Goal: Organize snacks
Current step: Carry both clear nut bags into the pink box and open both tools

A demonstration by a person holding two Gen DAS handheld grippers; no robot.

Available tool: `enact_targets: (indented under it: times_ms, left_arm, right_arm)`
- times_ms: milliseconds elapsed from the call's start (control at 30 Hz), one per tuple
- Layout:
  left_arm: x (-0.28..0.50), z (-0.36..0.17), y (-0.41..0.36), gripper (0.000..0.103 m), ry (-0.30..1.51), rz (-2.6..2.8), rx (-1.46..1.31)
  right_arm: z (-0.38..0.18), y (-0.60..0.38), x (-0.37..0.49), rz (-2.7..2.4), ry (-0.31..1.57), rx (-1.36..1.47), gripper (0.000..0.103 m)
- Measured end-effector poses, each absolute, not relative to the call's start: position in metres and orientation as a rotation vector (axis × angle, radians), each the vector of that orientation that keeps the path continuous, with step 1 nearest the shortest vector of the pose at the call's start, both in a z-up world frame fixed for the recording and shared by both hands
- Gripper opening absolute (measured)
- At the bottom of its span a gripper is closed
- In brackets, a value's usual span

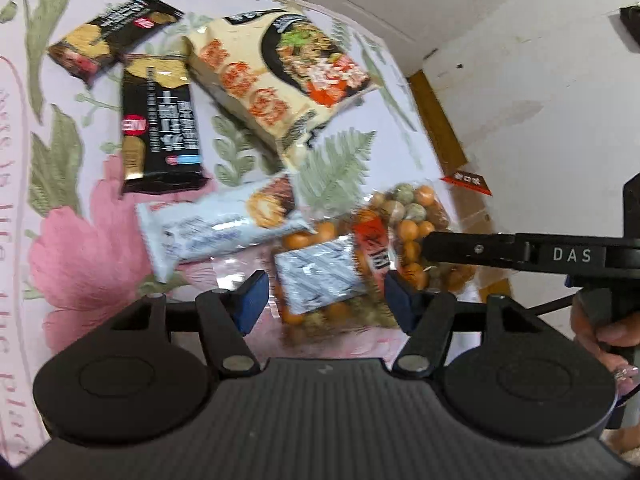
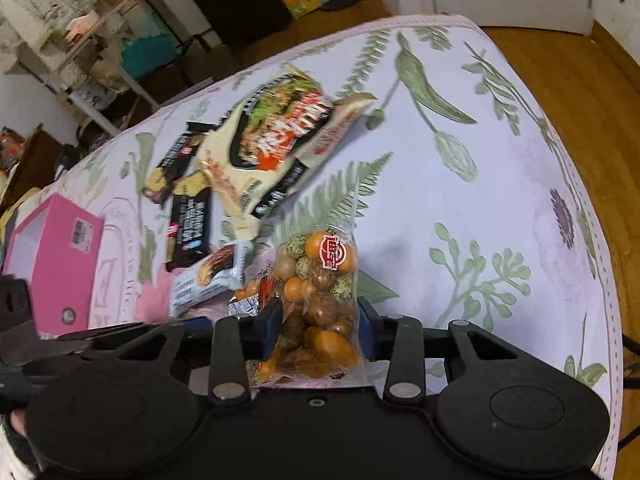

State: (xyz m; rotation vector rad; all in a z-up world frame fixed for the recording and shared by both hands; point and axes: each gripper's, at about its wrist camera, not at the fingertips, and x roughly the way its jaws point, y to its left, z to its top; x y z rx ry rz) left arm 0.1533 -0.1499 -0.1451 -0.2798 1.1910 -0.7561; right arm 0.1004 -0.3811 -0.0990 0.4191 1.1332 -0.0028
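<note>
The left tool (image 1: 324,304) hangs with jaws apart over a nut bag (image 1: 320,276) lying on the counter (image 1: 408,128). The right tool (image 2: 318,320) is clamped on another nut bag (image 2: 320,296), its long axis pointing away from the tool.

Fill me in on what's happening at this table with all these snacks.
A person with a gripper in each hand is sorting snacks on a floral tablecloth. The right gripper is closed on a clear bag of coated nuts. The left gripper is open above a similar bag. A noodle packet and black cracker packs lie beyond.
</note>
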Motion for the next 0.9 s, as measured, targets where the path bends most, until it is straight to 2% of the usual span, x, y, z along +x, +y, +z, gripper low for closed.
enact_targets:
  times_ms: [133, 300, 333, 367, 400, 467, 667, 800, 833, 867, 900]
  left_arm:
    - [0.154, -0.157, -0.146, 0.063, 1.227, -0.684, -0.21]
    - [0.156, -0.162, -0.145, 0.064, 1.265, -0.716, -0.249]
    - [0.156, -0.165, -0.145, 0.068, 1.295, -0.739, -0.281]
    - [0.155, -0.167, -0.145, 0.072, 1.3, -0.742, -0.309]
    - [0.153, -0.168, -0.142, 0.073, 1.29, -0.73, -0.339]
    - [0.15, -0.168, -0.142, 0.073, 1.28, -0.707, -0.363]
    - [0.135, -0.171, -0.161, 0.074, 1.213, -0.73, -0.338]
    - [0.133, -0.178, -0.166, 0.067, 1.256, -0.779, -0.43]
    - [0.133, -0.178, -0.165, 0.063, 1.258, -0.765, -0.429]
    - [0.134, -0.178, -0.164, 0.054, 1.26, -0.756, -0.413]
    - [0.136, -0.177, -0.162, 0.051, 1.269, -0.751, -0.407]
  right_arm:
    - [-0.111, -0.383, 0.098, -0.034, 1.135, 0.397, 0.044]
    - [-0.128, -0.385, 0.091, -0.065, 1.169, 0.333, 0.046]
    - [-0.128, -0.387, 0.089, -0.059, 1.156, 0.338, 0.046]
    - [-0.129, -0.388, 0.087, -0.056, 1.152, 0.342, 0.047]
    - [-0.13, -0.389, 0.086, -0.057, 1.149, 0.34, 0.053]
    - [-0.134, -0.392, 0.081, -0.014, 1.122, 0.353, 0.057]
    - [-0.152, -0.408, 0.067, 0.051, 1.078, 0.538, 0.062]
    - [-0.152, -0.401, 0.068, 0.061, 1.085, 0.517, 0.063]
    - [-0.153, -0.399, 0.069, 0.061, 1.084, 0.507, 0.063]
    - [-0.152, -0.399, 0.069, 0.058, 1.086, 0.508, 0.062]
    - [-0.152, -0.4, 0.069, 0.053, 1.088, 0.514, 0.062]
